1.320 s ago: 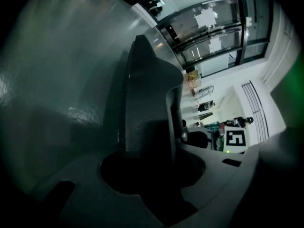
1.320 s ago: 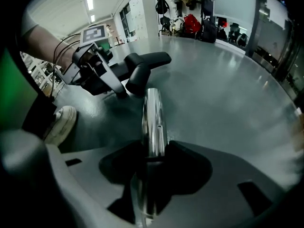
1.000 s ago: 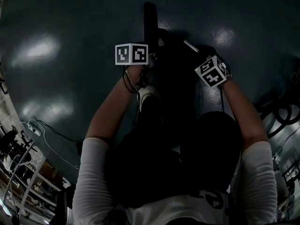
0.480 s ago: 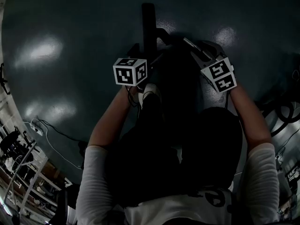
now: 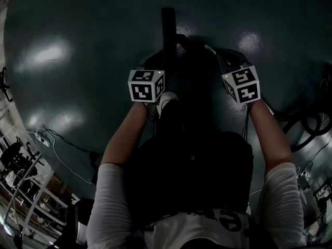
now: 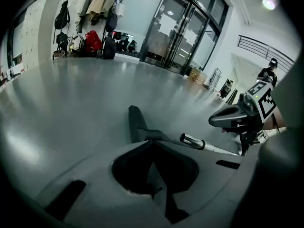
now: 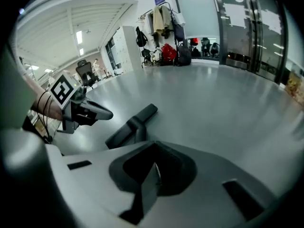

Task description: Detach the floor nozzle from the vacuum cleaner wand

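The dark floor nozzle [image 5: 167,29] lies flat on the grey floor, also seen as a long bar in the left gripper view [image 6: 137,124] and the right gripper view [image 7: 133,121]. The wand's chrome end [image 6: 193,141] rests on the floor beside the nozzle, apart from it, and shows faintly in the head view [image 5: 209,49]. My left gripper [image 6: 155,174] hangs above the nozzle, shut and holding nothing. My right gripper [image 7: 153,177] is likewise shut and empty, raised over the floor. Each gripper appears in the other's view: the right gripper [image 6: 241,116] and the left gripper [image 7: 84,111].
A person's shoe [image 5: 166,100] stands just behind the nozzle. Black cables [image 5: 306,123] coil on the floor at the right, and a thin cord [image 5: 57,149] runs at the left. Glass doors [image 6: 183,27] and hung coats and bags [image 7: 166,23] are far off.
Both marker cubes have drawn back from the nozzle toward the person and turned. The nozzle and wand stay on the floor.
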